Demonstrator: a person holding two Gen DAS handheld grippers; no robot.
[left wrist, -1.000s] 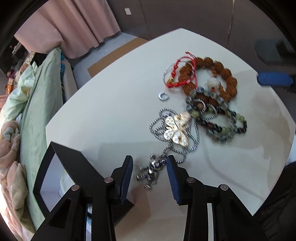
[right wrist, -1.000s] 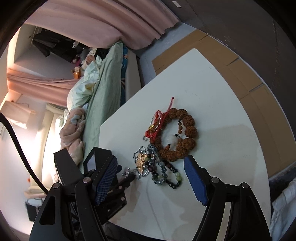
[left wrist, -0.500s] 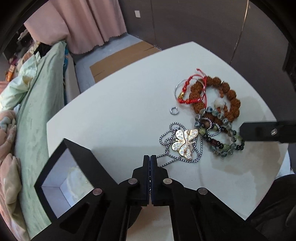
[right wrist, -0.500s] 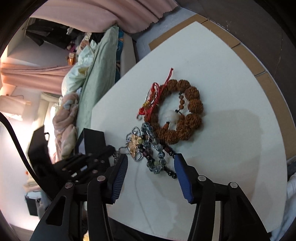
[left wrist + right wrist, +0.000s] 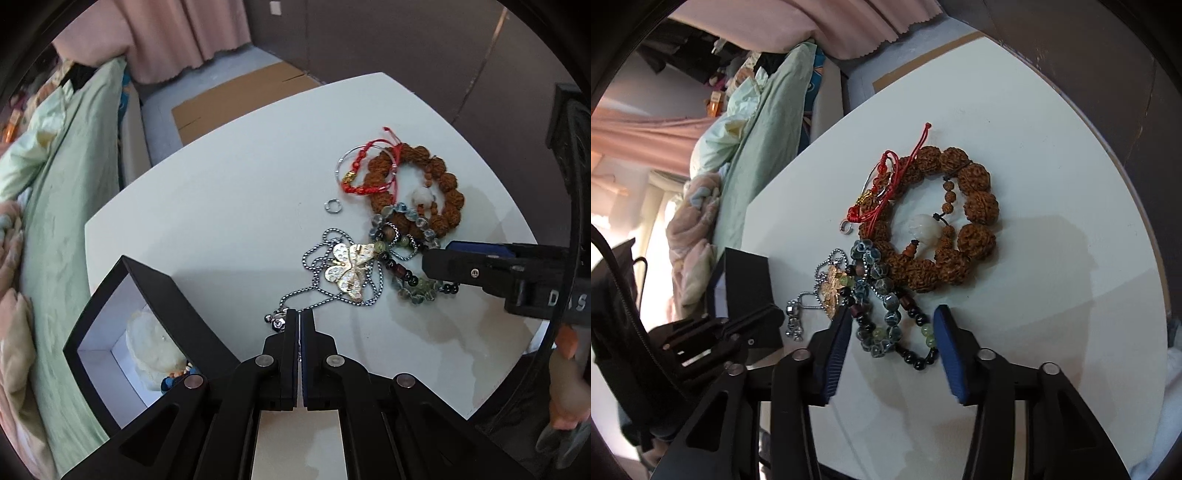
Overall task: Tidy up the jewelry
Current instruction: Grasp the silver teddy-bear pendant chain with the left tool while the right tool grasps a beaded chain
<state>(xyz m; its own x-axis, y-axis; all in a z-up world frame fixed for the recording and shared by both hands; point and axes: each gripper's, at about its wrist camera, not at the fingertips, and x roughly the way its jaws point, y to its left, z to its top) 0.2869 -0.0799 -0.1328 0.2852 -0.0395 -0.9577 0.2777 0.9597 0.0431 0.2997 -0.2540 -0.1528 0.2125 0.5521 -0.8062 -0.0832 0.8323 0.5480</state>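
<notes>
On the white table (image 5: 221, 184) lies a heap of jewelry. My left gripper (image 5: 299, 317) is shut on the silver chain necklace (image 5: 314, 291) beside its small silver charm (image 5: 275, 322); the gold butterfly pendant (image 5: 351, 271) still rests on the table. My right gripper (image 5: 893, 312) straddles the grey-blue and dark bead bracelets (image 5: 886, 325). Its jaws are closing, and the pads stand a little off the beads. Beyond lie the brown seed bracelet (image 5: 975, 206), a red cord bracelet (image 5: 882, 192) and a small silver ring (image 5: 333, 205).
An open black box (image 5: 110, 332) with a white inside stands at the table's left edge and holds a pale object. A green blanket (image 5: 66, 184) and bedding lie past that edge. Cardboard (image 5: 236, 96) covers the floor behind. A person's hand (image 5: 565, 398) shows at right.
My left gripper has shut on the chain's charm end. My right gripper has come down over the bead bracelets and its jaws have narrowed.
</notes>
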